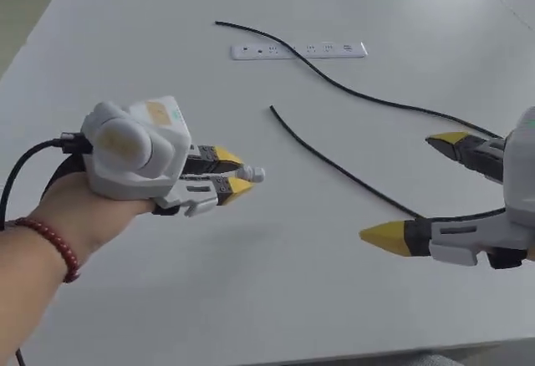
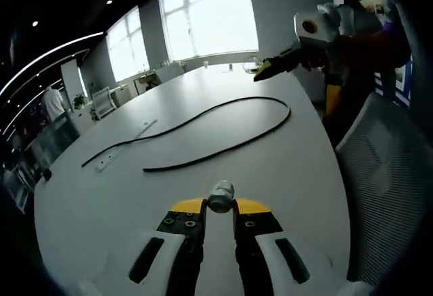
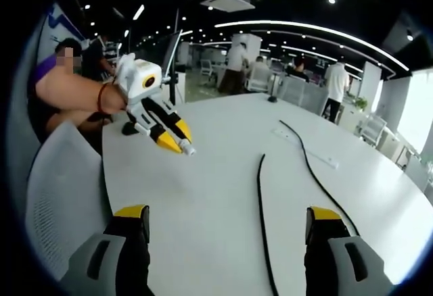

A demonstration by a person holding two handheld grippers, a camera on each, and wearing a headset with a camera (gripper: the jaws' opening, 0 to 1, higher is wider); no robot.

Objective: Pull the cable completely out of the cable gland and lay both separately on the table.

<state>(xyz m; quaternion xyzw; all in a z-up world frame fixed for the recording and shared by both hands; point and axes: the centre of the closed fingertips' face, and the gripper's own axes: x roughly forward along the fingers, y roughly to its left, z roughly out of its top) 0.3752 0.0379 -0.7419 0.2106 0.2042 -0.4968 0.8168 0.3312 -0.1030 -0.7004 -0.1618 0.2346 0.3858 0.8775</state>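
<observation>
My left gripper (image 1: 232, 172) pinches the cable gland (image 1: 254, 174) above the white table (image 1: 251, 282); my right gripper (image 1: 418, 189) gapes wide over the black cable (image 1: 334, 165), which lies pulled free.

On table (image 1: 251, 299) ctr: cable (image 1: 334, 157); power strip (image 1: 298, 50) behind it; cable gland (image 1: 255, 174) L of cable, clamped in L gripper (image 1: 244, 172).

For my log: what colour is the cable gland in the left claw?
The cable gland is light grey, clearest in the left gripper view.
</observation>
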